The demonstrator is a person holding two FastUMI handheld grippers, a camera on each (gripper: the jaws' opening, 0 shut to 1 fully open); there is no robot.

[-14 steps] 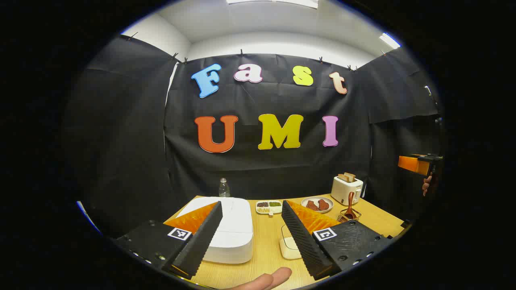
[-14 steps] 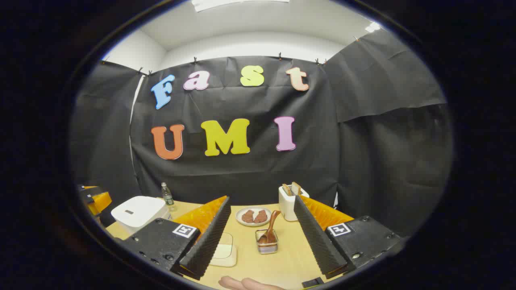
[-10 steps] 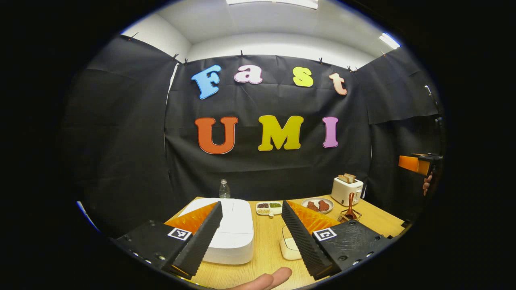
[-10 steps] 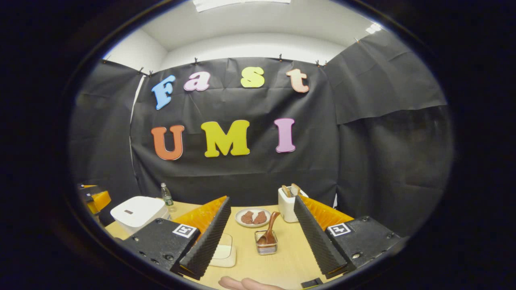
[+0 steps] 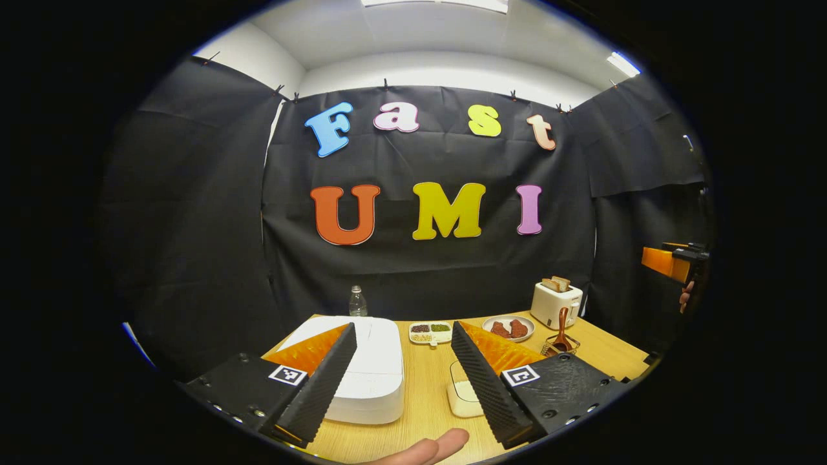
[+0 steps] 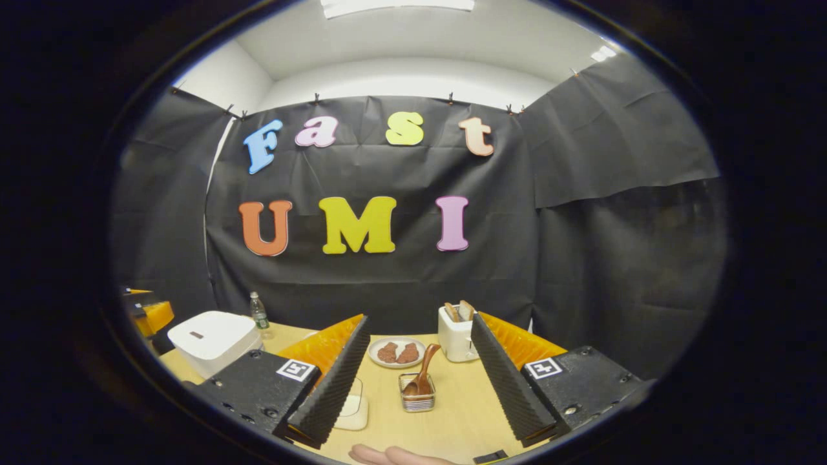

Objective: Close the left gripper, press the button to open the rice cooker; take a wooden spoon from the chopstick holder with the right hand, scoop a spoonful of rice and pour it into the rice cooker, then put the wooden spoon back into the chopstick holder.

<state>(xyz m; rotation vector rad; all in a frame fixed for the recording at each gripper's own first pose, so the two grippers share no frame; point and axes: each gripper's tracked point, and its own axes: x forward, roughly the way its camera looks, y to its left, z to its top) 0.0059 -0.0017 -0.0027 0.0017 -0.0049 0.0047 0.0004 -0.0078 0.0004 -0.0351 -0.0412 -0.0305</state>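
Left tongs (image 5: 404, 381) gape over rice cooker's (image 5: 371, 374) edge (lid down).

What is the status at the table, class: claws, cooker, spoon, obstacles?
Left claw open, right claw open. White rice cooker lid shut. Brown wooden spoon in wire chopstick holder. Nothing blocking.

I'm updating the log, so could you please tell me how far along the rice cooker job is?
Nothing looks done yet: the rice cooker is shut, and the wooden spoon stands in the chopstick holder. The left gripper and right gripper are both open, holding nothing. Pressing, scooping, pouring and returning the spoon all remain.
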